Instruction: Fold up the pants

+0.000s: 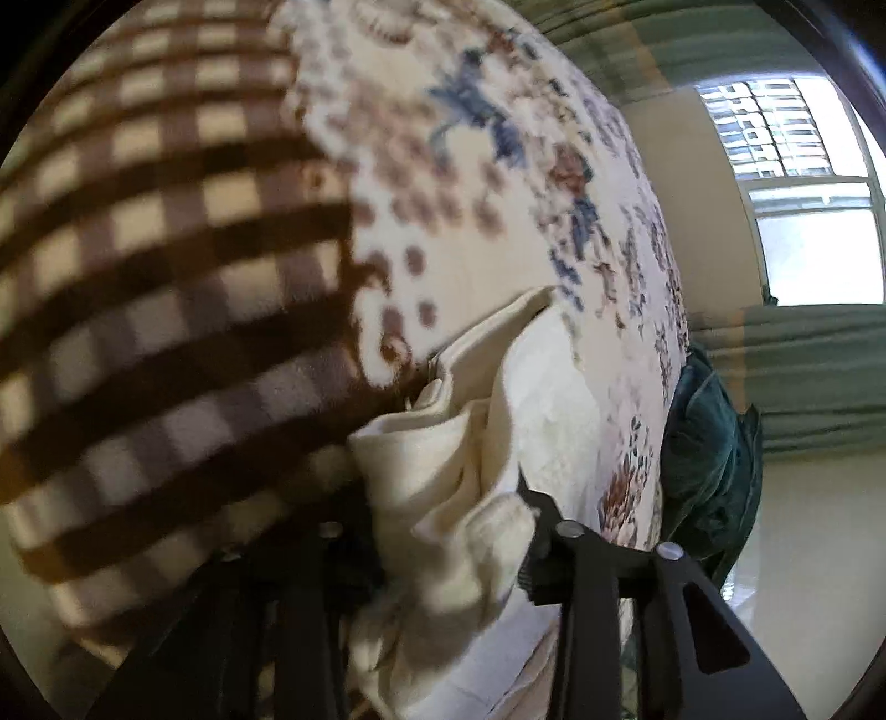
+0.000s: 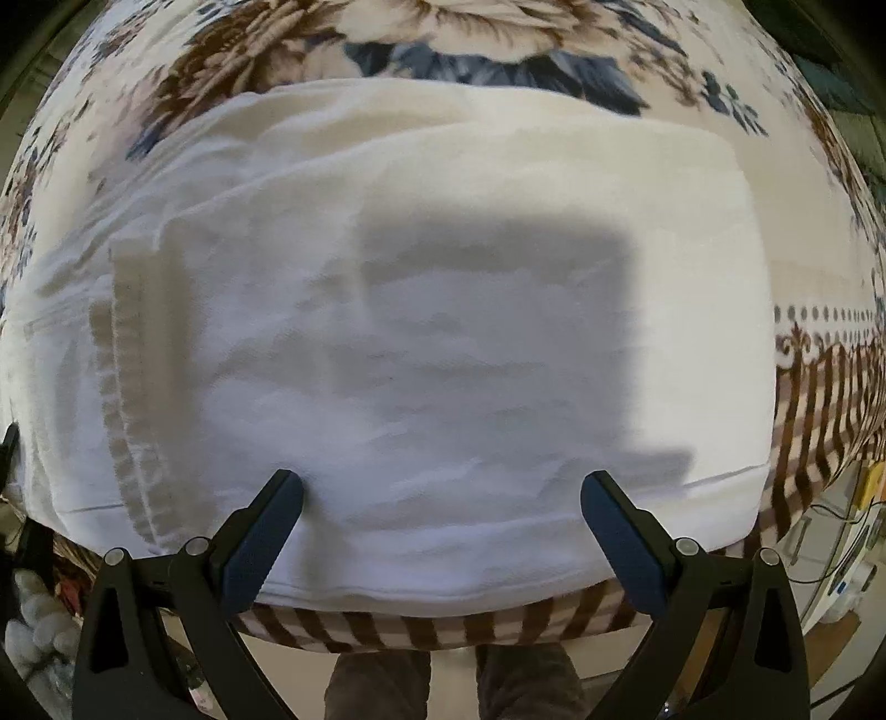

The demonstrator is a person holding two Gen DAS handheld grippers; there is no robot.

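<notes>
Cream-white pants (image 2: 443, 332) lie folded and spread flat on a floral blanket (image 2: 470, 39), close to the bed's front edge. My right gripper (image 2: 443, 498) hangs open just above them, pointing straight down, its fingers (image 2: 266, 531) wide apart over the near hem with nothing between them. Its shadow falls on the cloth. In the left wrist view a bunched edge of the pants (image 1: 421, 443) rises up between the fingers of my left gripper (image 1: 443, 515), which is shut on that cloth. Its left finger is mostly hidden behind the fabric.
The blanket (image 1: 498, 194) has a brown checked border (image 1: 166, 249) along the bed edge. A dark green cushion (image 1: 703, 443) lies beyond the bed's far side, under a bright window (image 1: 803, 194). A person's legs (image 2: 382, 687) stand at the bed's front edge. Cables and small items (image 2: 853, 554) sit at right.
</notes>
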